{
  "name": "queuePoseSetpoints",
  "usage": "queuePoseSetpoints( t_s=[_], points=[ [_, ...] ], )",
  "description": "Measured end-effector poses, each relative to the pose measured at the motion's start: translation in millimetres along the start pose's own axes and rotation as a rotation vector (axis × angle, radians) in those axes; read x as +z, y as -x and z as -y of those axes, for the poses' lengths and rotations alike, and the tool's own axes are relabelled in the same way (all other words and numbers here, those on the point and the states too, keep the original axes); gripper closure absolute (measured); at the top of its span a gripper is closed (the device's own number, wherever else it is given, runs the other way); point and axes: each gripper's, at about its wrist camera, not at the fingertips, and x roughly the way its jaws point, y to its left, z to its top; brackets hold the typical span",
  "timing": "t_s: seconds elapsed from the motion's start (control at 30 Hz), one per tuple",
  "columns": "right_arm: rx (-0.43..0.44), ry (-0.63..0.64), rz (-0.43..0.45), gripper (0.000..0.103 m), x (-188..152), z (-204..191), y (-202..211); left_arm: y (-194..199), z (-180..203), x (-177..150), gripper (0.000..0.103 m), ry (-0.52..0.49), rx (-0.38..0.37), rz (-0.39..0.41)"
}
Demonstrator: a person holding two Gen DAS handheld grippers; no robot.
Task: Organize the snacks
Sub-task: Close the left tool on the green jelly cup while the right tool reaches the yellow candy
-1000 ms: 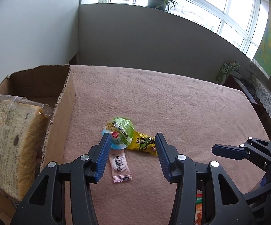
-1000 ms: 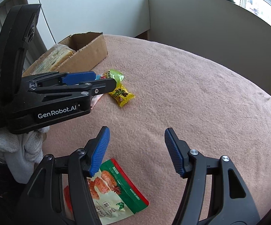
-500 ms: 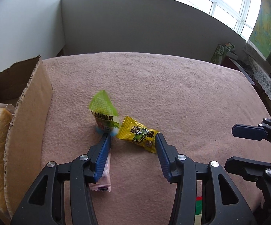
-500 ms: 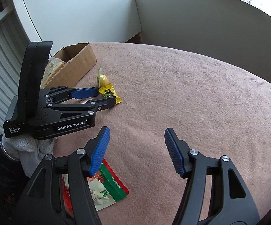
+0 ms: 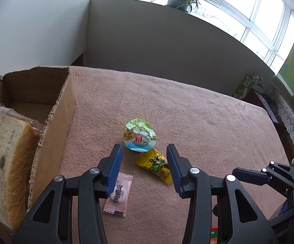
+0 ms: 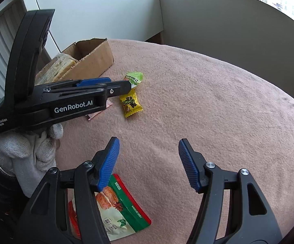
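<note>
Your left claw (image 5: 145,167) has just narrowed a little, but its jaws grip nothing. The yellow candy (image 5: 156,165) lies on the counter (image 5: 198,122) between them, slanting toward the right jaw. Your right claw (image 6: 148,165), half open and empty, is farther.

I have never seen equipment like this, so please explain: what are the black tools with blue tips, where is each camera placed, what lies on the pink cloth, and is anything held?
These are hand-held clamps, not a robot; a gloved hand holds one. Each clamp carries a camera looking along its fingers. One picture is from the left gripper, the other from the right gripper. On the pink cloth lie a green-lidded jelly cup, a yellow candy packet, a pink sachet and a red-and-green snack pouch. A cardboard box holds wrapped bread. The left jaws have just been closing, with nothing gripped; both grippers hold nothing.
</note>
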Motion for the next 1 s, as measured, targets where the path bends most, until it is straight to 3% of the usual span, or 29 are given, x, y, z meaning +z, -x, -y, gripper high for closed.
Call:
queuePoseSetpoints(
  t_s=[0.37, 0.53, 0.6, 0.7, 1.0],
  points=[
    [0.026, 0.017, -0.023, 0.045, 19, -11, -22, -37, -1, 13, 0.06, 0.029, 0.014, -0.103],
    [0.033, 0.029, -0.038, 0.045, 27, -19, -36, -36, -9, 16, 0.076, 0.047, 0.008, -0.094],
    [0.032, 0.03, -0.048, 0.046, 29, -21, -43, -33, -13, 16, 0.078, 0.051, 0.003, -0.091],
    [0.031, 0.025, -0.067, 0.06, 33, -23, -54, -31, -14, 17, 0.078, 0.05, 0.002, -0.086],
    [0.048, 0.013, -0.048, 0.061, 43, -20, -63, -28, -19, 19, 0.078, 0.073, -0.027, -0.09]
  ],
)
